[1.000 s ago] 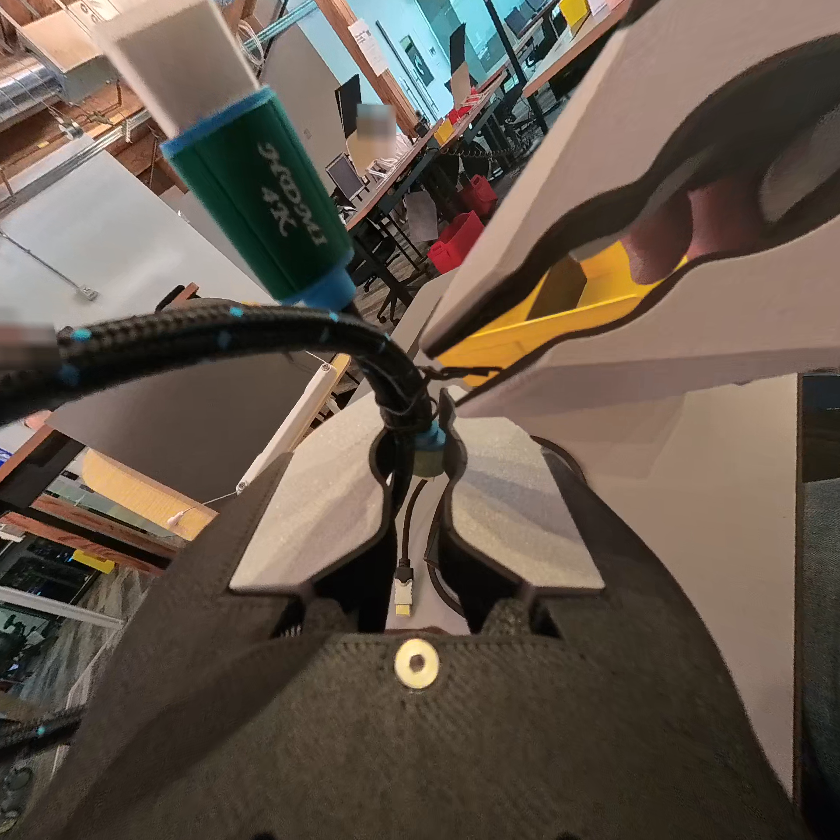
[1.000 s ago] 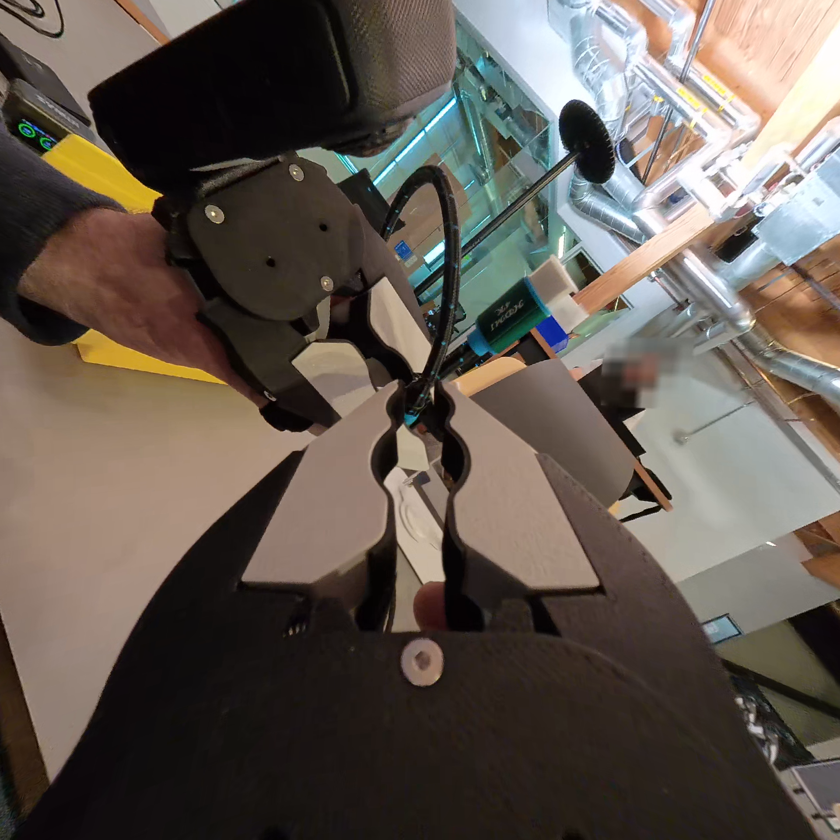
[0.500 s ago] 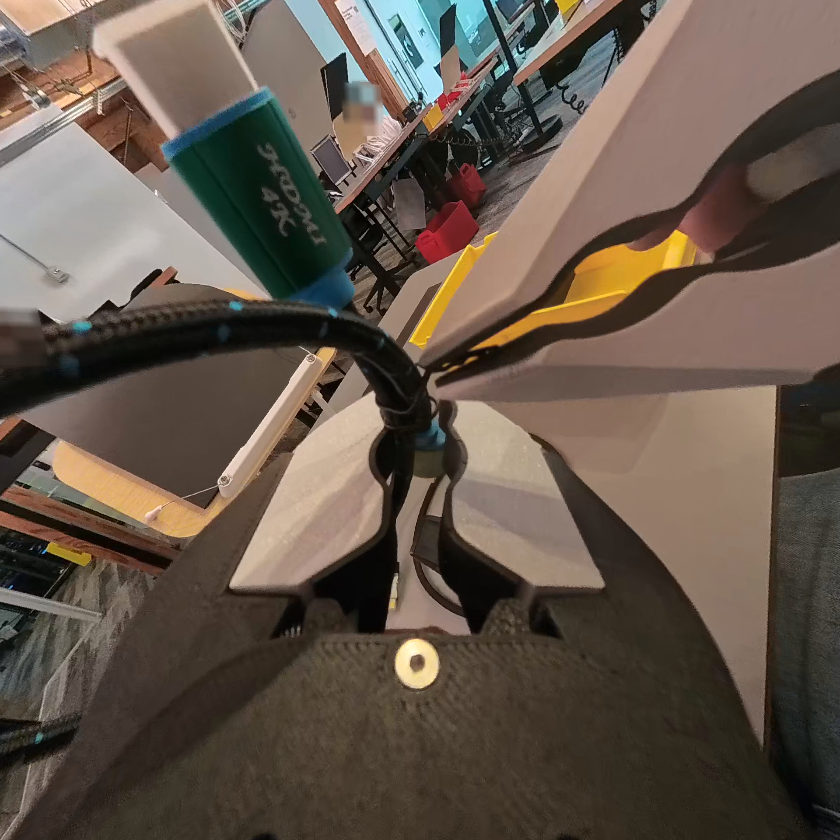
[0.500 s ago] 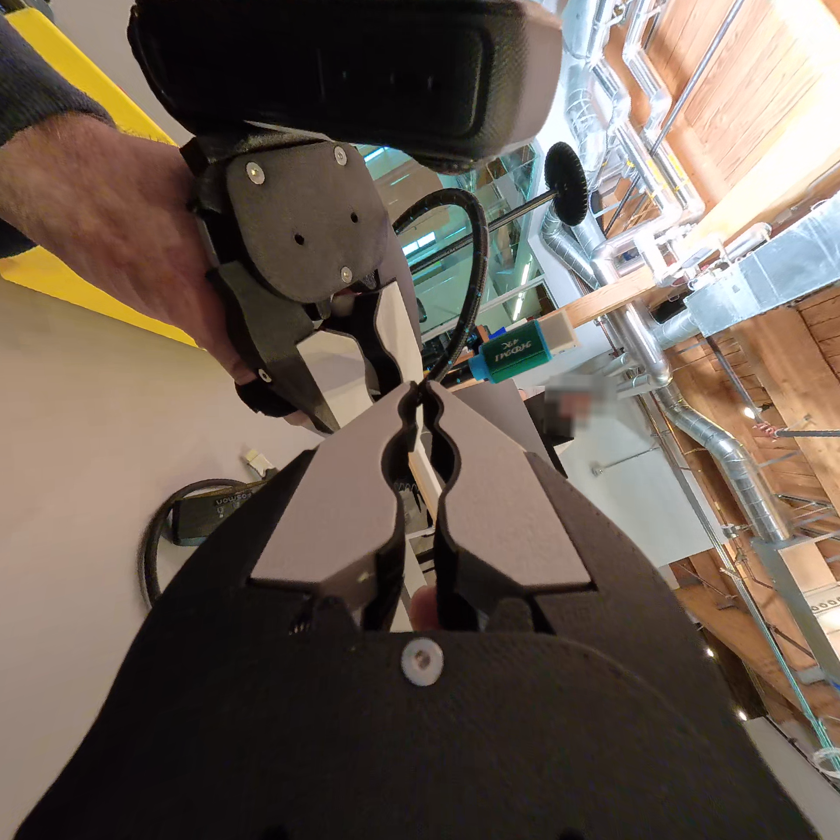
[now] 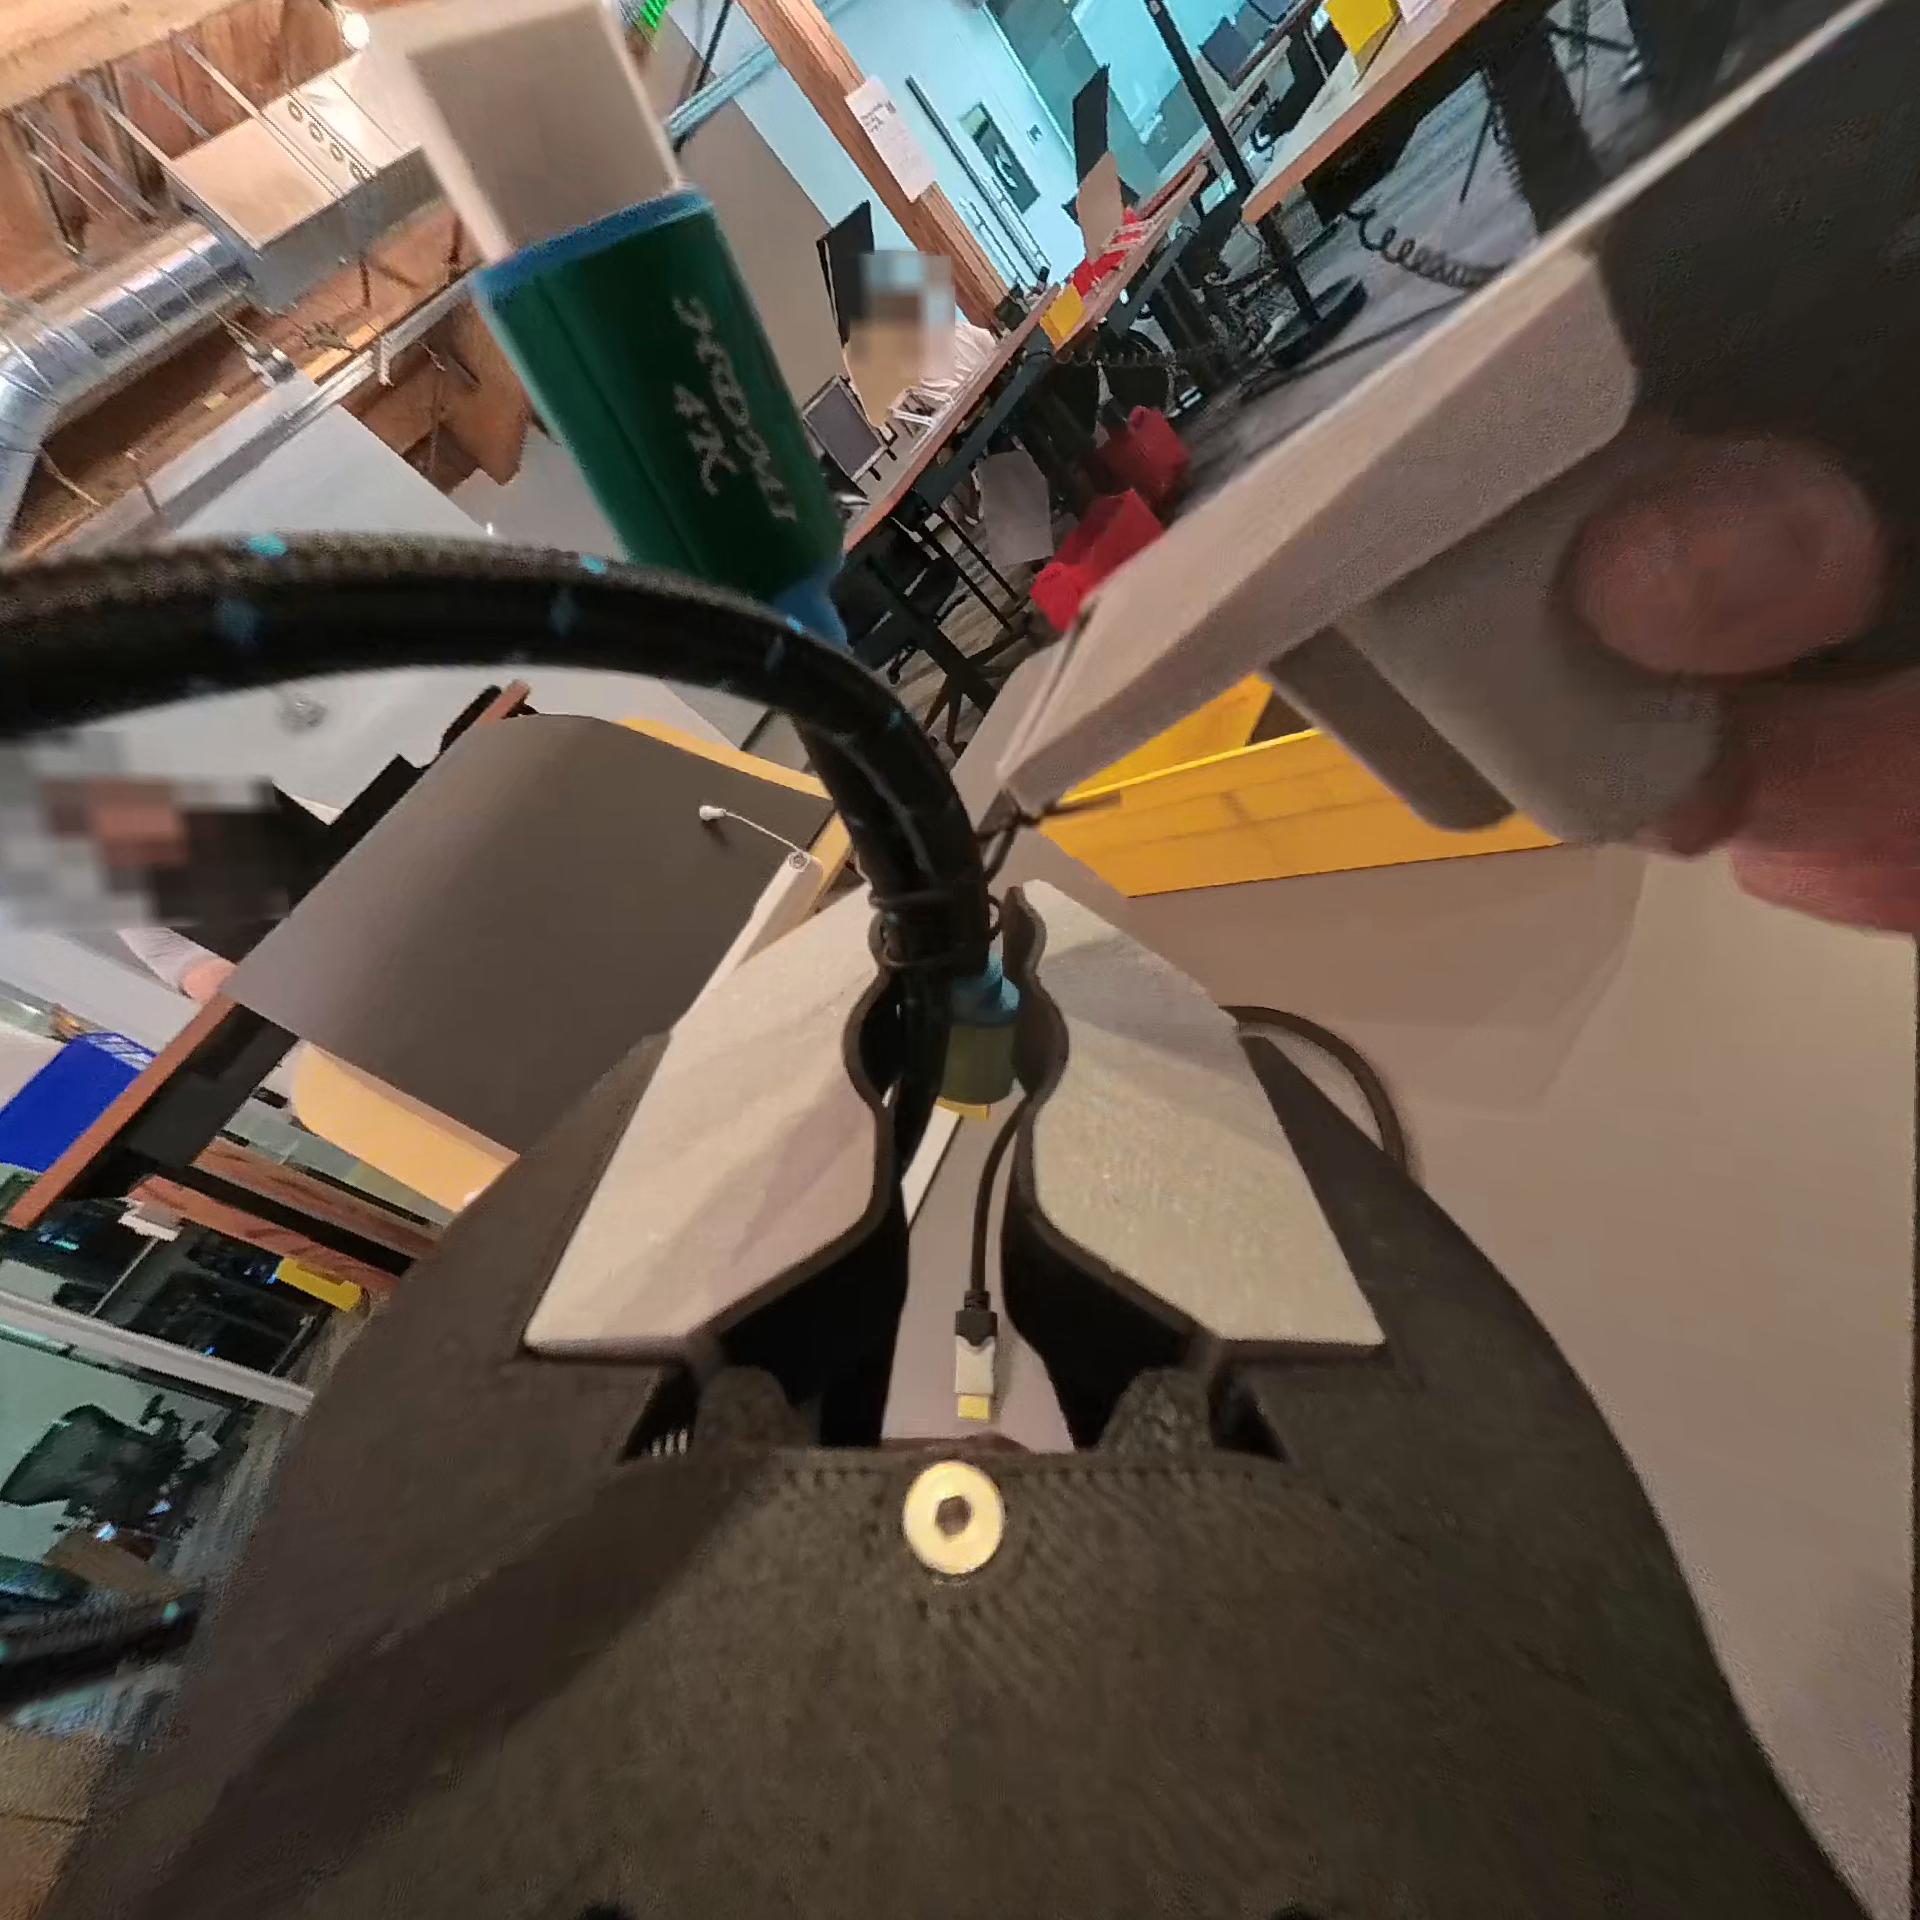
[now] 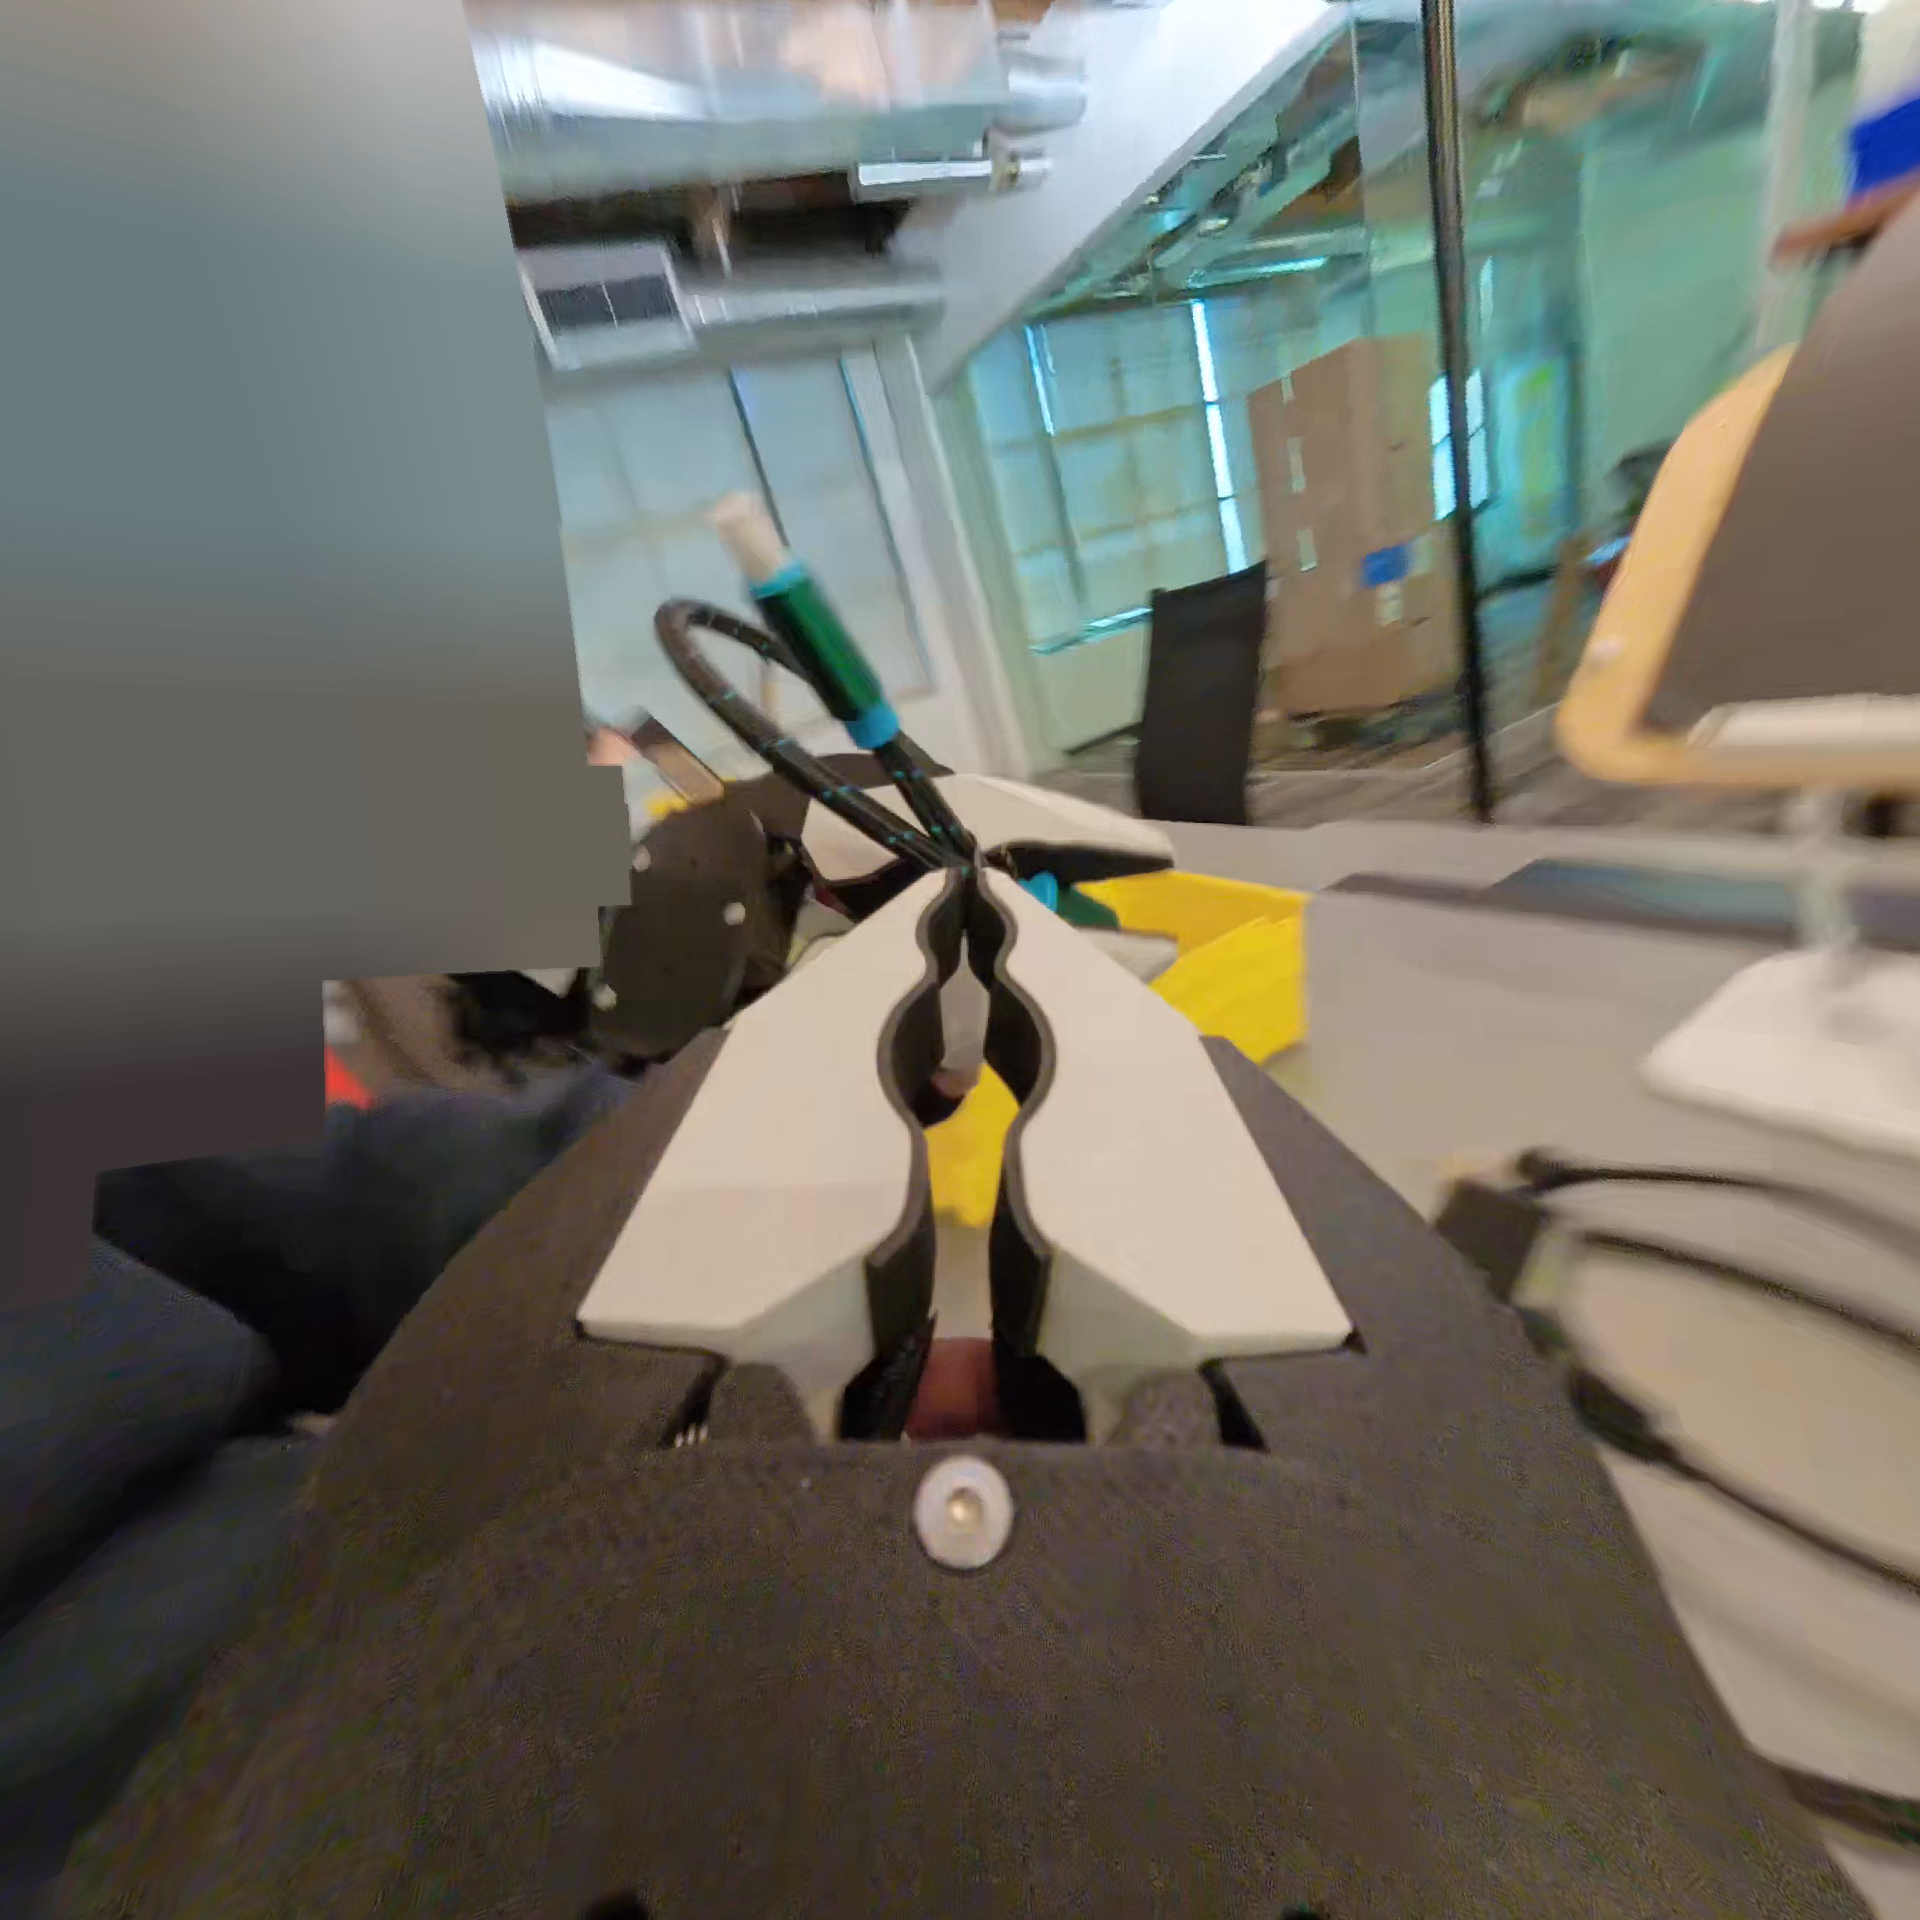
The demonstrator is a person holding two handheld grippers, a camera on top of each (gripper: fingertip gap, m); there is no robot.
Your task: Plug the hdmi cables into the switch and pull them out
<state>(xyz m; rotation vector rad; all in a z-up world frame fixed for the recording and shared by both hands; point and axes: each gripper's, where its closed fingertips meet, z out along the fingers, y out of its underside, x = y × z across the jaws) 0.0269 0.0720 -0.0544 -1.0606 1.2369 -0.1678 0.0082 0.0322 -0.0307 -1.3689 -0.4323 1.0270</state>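
The left tongs [image 5: 961, 1029] are clamped on a bundled black braided HDMI cable [image 5: 520, 597], gripping it at the wire tie and the small green plug body [image 5: 977, 1060] seated in the notch between their grey pads [image 5: 727, 1174]. From that grip the cable arcs up and off to the left, and its free green connector [image 5: 665, 405] with a pale cap stands above the tongs, tilted. Below the pads, between the tongs, a thin black lead with a small gold-tipped plug [image 5: 974, 1371] lies on the grey table [image 5: 1662, 1247]. To the right of the left tongs, the right tongs [image 6: 961, 883] meet them tip to tip, their pads drawn together on the same cable bundle just where the loop begins. A yellow bin [image 5: 1247, 800] sits on the table beyond both pairs of tongs. The switch cannot be made out with certainty in either view.
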